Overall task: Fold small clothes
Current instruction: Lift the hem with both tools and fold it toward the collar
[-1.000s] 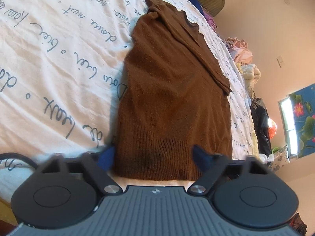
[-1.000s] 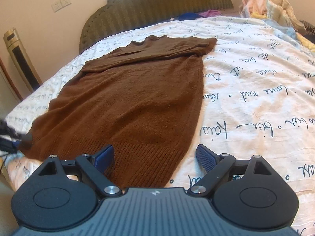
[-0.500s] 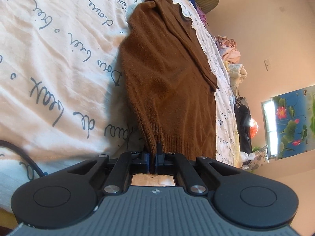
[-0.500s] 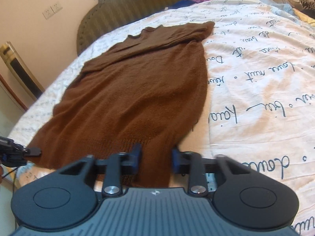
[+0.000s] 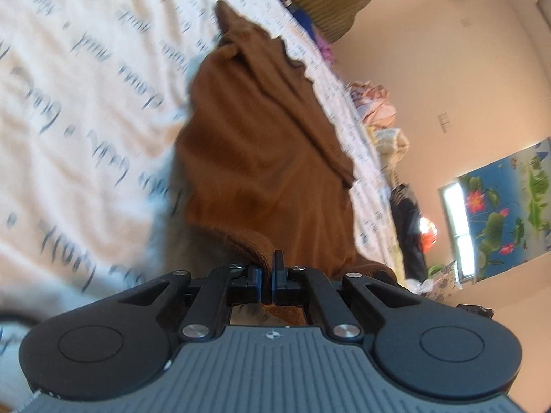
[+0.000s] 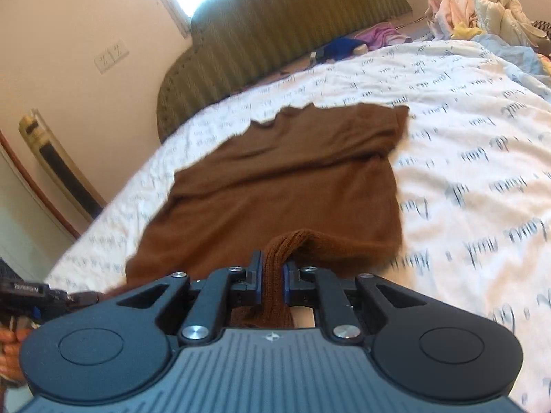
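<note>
At the far left of the right wrist view a person's hand (image 6: pixel 9 351) holds the left gripper (image 6: pixel 87 297), whose tip meets the left corner of the brown sweater (image 6: pixel 275 186); from this side its grip cannot be read. In the left wrist view that left gripper (image 5: pixel 268 275) has its fingers (image 5: pixel 278 265) pressed nearly together on the lifted ribbed hem, a thin fold of knit pinched between them and a little more showing behind. The sweater lies on the bed (image 5: pixel 69 110), on a white sheet printed with dark script, its collar end toward the green headboard (image 6: pixel 275 34) and a sleeve folded across the chest. Its near hem is raised off the sheet and curls forward over the body. In the middle of the right wrist view the right gripper (image 6: pixel 272 275) is closed on a bunched rope of the ribbed hem, which passes between the blue pads and hangs behind them. Farther right, a heap of pale clothes (image 6: pixel 482 3) sits at the bed's far corner.
</note>
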